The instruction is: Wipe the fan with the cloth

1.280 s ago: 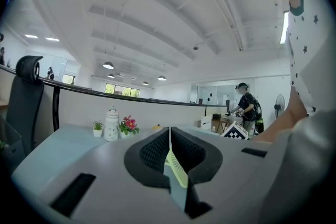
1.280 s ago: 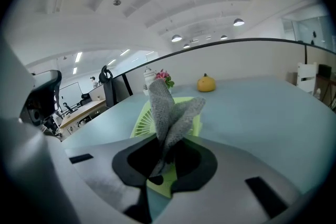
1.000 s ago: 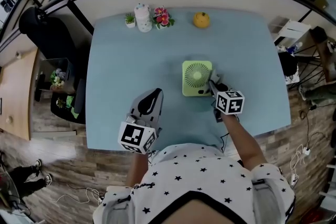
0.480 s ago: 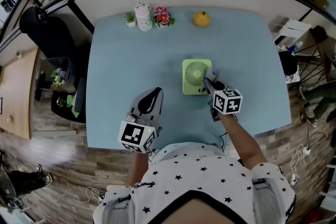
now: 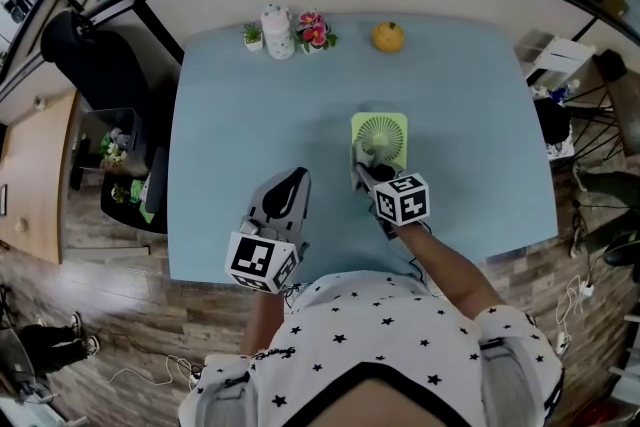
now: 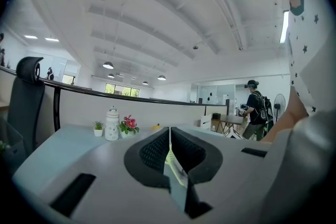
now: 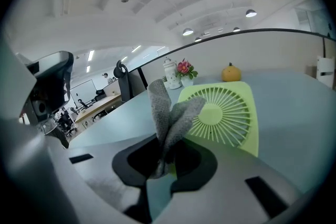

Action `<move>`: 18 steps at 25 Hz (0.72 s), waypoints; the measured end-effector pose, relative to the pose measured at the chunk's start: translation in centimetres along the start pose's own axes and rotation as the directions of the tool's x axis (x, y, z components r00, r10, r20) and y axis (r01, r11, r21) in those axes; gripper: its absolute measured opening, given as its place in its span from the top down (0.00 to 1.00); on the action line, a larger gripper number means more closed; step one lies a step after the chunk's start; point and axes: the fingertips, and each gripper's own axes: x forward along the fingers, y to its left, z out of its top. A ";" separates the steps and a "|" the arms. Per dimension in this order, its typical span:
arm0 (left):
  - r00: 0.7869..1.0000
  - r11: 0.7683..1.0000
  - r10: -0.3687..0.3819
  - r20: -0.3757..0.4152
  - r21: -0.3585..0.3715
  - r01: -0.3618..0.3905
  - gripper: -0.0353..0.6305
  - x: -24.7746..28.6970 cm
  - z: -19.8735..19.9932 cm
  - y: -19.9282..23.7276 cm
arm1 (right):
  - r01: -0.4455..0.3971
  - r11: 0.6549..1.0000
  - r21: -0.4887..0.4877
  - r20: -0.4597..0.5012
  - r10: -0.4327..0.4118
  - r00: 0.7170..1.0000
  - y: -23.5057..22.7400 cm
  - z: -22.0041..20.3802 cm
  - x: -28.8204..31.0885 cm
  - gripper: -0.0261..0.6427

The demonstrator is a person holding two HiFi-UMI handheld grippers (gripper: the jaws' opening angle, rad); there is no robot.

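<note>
Fan (image 5: pixel 379 140): lime-green, square, round grille | right tool (image 7: pixel 167 161) pinching grey cloth (image 7: pixel 167 113) | left tool (image 6: pixel 169 150) pressed together

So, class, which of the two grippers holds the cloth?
The right gripper: its jaws pinch the grey cloth by the green fan; the left gripper is shut on nothing.

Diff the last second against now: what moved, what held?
The right gripper, shut on the cloth, swept left along the fan's near edge, from its right corner to its left corner. The fan stayed in place, and so did the left gripper, shut and idle.
</note>
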 end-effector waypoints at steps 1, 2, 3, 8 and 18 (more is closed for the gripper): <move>1.000 1.000 0.001 0.001 -0.001 -0.001 0.90 -0.1 0.0 0.1 | 0.000 1.000 -0.003 -0.010 0.000 1.000 0.1 -0.3 0.2 0.88; 1.000 1.000 0.002 0.001 -0.001 -0.002 0.90 -0.1 0.1 0.1 | 0.000 1.000 -0.007 -0.018 0.000 1.000 0.2 -0.5 0.3 0.88; 1.000 1.000 0.002 0.002 -0.001 -0.002 0.90 -0.2 0.1 0.1 | 0.000 1.000 -0.009 -0.024 -0.001 1.000 0.2 -0.7 0.3 0.88; 1.000 1.000 -0.003 -0.002 -0.001 0.003 0.90 -0.1 0.0 0.1 | 0.012 1.000 -0.012 -0.033 -0.012 0.999 -0.2 -1.1 0.1 0.88; 0.999 0.999 -0.040 -0.006 0.001 0.040 0.90 0.6 0.0 -0.9 | 0.109 0.994 0.028 -0.017 -0.109 0.994 -4.3 -1.3 -2.8 0.88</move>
